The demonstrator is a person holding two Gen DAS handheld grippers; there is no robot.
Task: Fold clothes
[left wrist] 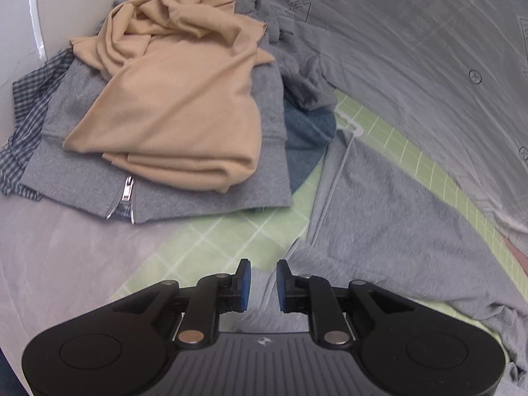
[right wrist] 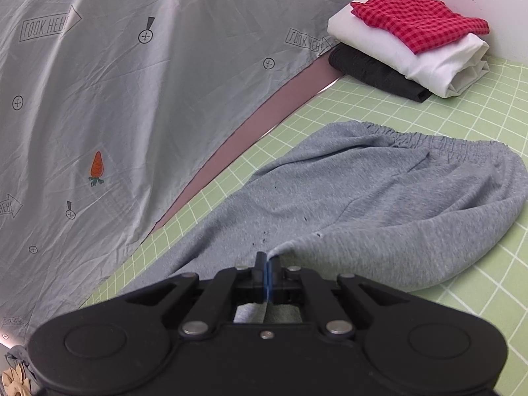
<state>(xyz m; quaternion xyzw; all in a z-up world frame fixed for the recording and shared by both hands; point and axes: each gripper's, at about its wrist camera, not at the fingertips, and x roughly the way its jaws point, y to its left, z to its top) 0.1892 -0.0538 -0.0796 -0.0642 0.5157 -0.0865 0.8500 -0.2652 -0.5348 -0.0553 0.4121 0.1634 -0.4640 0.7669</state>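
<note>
The grey sweatpants (right wrist: pixel 379 204) lie on the green grid mat (right wrist: pixel 478 105), long axis running from the waistband (right wrist: pixel 462 145) ahead of the right tool (right wrist: pixel 267 260), which pinches a fold, toward the left tool (left wrist: pixel 262 274), slightly parted, nothing between its pads. Clear mat ahead; folded stack (right wrist: pixel 409 49) beyond.

We see soft, matt grey jersey shorts (right wrist: pixel 379 204) on a smooth green gridded mat (right wrist: pixel 468 105), thin creased grey sheet cloth (right wrist: pixel 132 99), a fuzzy beige knit (left wrist: pixel 171 105), and matt black plastic hand-held grippers (left wrist: pixel 262 283).
</note>
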